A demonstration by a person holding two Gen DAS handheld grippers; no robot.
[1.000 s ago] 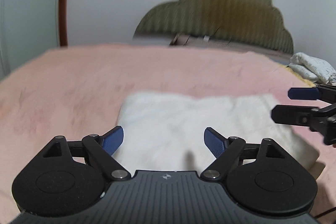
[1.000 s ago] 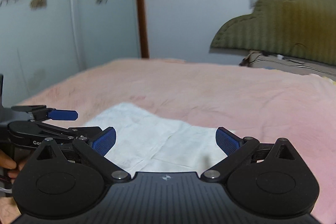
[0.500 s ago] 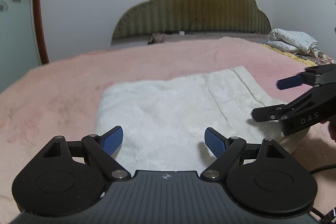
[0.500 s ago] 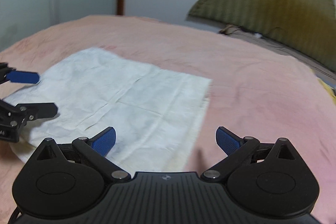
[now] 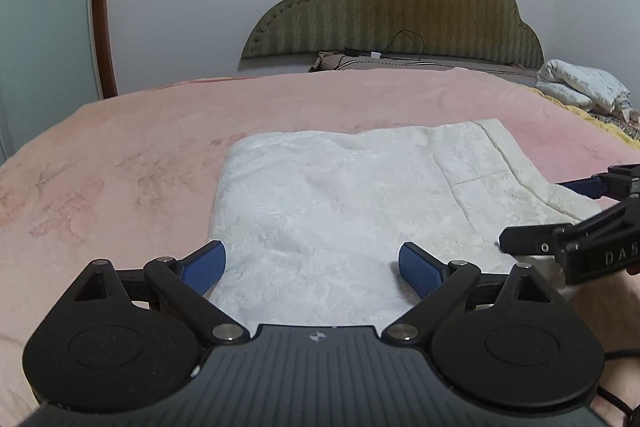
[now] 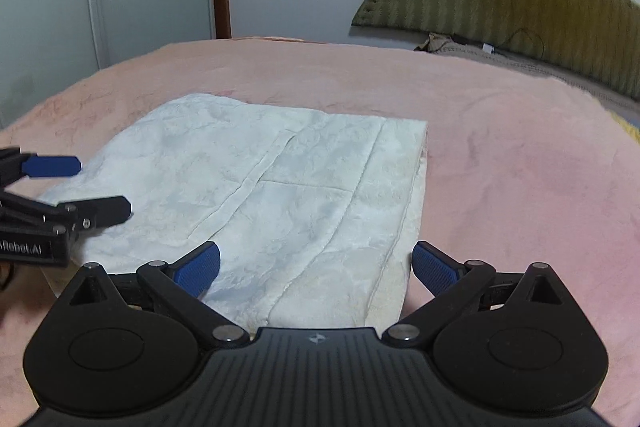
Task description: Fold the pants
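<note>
Hovering wide-open and empty, left gripper [image 5: 312,265] and right gripper [image 6: 316,267] flank white pants [image 5: 360,203], folded flat on pink bed [image 5: 120,155]. Risk: a shallow pinch catches only the top layer, skewing the fold.

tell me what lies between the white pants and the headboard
Only bare pink blanket lies between the folded white pants and the olive headboard; a pillow edges the headboard's base. Both wrist views show it.
</note>
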